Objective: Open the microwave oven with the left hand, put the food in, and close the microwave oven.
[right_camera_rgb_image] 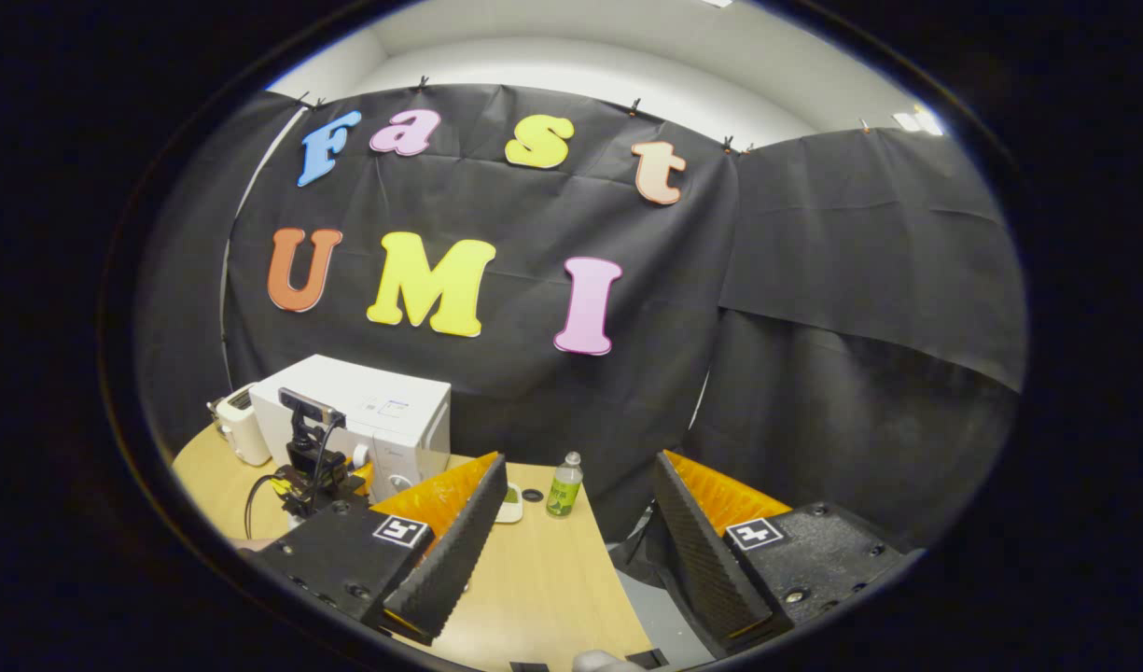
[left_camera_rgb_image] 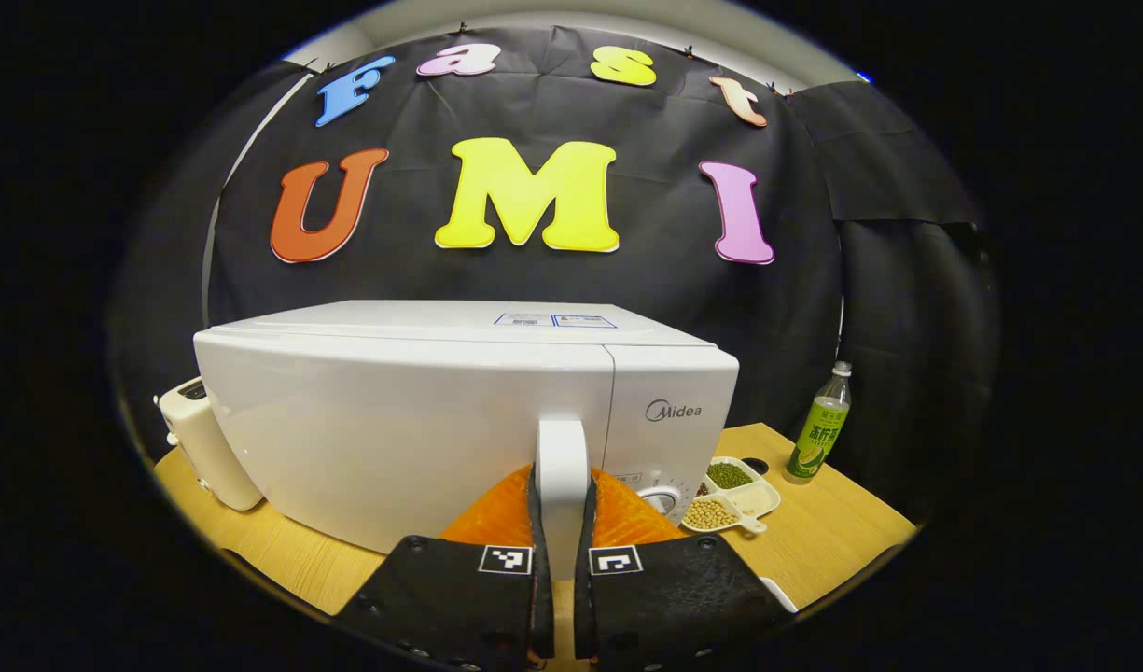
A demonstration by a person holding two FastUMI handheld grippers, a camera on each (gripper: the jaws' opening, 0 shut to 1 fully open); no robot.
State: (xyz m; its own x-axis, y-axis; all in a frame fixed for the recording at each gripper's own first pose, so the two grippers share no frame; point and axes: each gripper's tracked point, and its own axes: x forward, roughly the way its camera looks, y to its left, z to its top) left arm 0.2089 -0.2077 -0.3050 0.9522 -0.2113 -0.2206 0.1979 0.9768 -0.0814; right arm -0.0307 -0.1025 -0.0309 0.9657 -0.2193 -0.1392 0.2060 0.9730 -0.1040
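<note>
Left tool clamps one microwave handle — right tool gapes wide; one bottle, one toaster.

The microwave oven is seen in glossy white, its door handle white too. The left tool is made up of black textured fingers backed in orange, each marked with a black-and-white square tag; the right tool is coloured alike. A cream toaster, a green-labelled bottle and a white divided dish of green and tan beans are set on the light wood-grain desk.
</note>
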